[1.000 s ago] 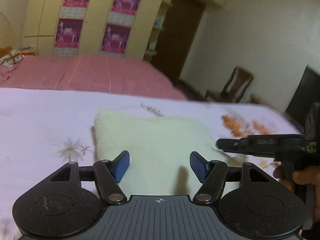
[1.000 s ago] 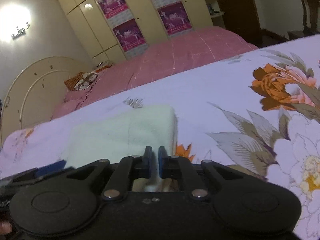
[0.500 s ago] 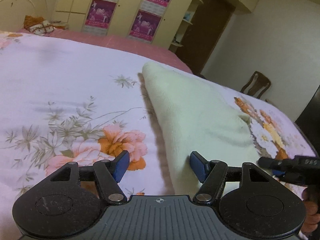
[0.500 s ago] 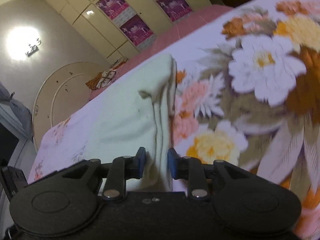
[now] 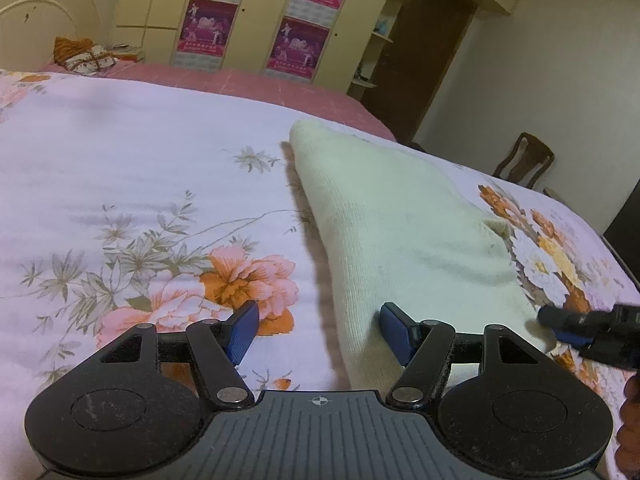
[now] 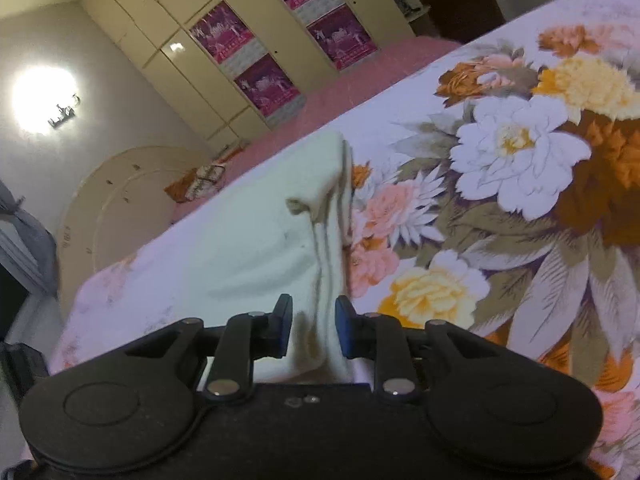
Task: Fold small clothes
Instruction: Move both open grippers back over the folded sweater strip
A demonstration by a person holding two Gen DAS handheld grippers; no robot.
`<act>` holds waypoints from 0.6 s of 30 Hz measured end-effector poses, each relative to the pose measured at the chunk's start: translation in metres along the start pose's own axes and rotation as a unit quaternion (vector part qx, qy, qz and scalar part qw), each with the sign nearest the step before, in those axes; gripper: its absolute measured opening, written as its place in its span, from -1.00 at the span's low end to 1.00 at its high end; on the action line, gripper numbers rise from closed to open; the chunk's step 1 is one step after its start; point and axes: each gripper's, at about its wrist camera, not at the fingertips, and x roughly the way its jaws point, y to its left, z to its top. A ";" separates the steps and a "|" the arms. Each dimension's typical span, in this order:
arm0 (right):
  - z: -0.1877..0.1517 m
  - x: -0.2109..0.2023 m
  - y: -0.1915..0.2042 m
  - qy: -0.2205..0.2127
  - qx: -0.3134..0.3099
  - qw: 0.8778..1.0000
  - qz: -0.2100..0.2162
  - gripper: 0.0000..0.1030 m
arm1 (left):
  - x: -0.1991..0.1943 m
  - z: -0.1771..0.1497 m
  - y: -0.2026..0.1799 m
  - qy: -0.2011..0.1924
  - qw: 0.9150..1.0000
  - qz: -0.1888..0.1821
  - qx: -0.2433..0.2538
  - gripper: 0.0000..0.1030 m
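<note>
Two grippers work a floral bedsheet [image 5: 120,168]: the left gripper [image 5: 318,330] gapes wide at the near-left edge of a folded cream garment [image 5: 400,240]; the right gripper [image 6: 311,326], fingers parted, straddles its near-right edge.

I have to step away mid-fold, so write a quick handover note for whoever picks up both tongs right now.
Left tongs: open, holding nothing, low at the near left edge of the cream garment.
Right tongs: open, straddling the garment's stacked right-side edges without pinching them.
Garment: lies on the floral bedspread, already folded into a layered oblong; a small corner sticks up on the right side.
Done: at least one fold, judging by the layers.
Left: probably tuck that corner and smooth it, or fold once more if a smaller packet is wanted.
</note>
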 end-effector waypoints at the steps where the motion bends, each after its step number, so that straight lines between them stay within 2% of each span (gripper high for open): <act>1: -0.001 0.003 -0.001 0.008 0.001 1.000 0.002 -0.51 | -0.001 0.000 -0.002 0.000 1.000 0.002 -0.001 0.30; 7: -0.007 0.012 -0.001 0.025 0.000 1.000 -0.002 -0.54 | -0.002 -0.006 -0.013 0.008 0.999 0.029 0.025 0.30; 10: -0.007 0.011 0.011 0.025 -0.036 0.999 0.000 -0.86 | -0.004 -0.002 -0.013 0.010 1.000 0.016 0.011 0.30; 12: -0.005 0.003 0.020 0.015 -0.061 0.998 0.000 -0.87 | -0.006 -0.003 -0.016 0.014 1.000 0.007 0.014 0.30; 14: -0.001 -0.005 0.019 0.011 -0.058 0.998 -0.002 -0.87 | -0.007 -0.007 -0.023 0.024 0.999 0.016 0.036 0.29; 18: -0.005 -0.005 0.012 0.027 -0.068 0.997 -0.036 -0.88 | -0.010 -0.014 -0.029 0.034 0.998 0.012 0.050 0.30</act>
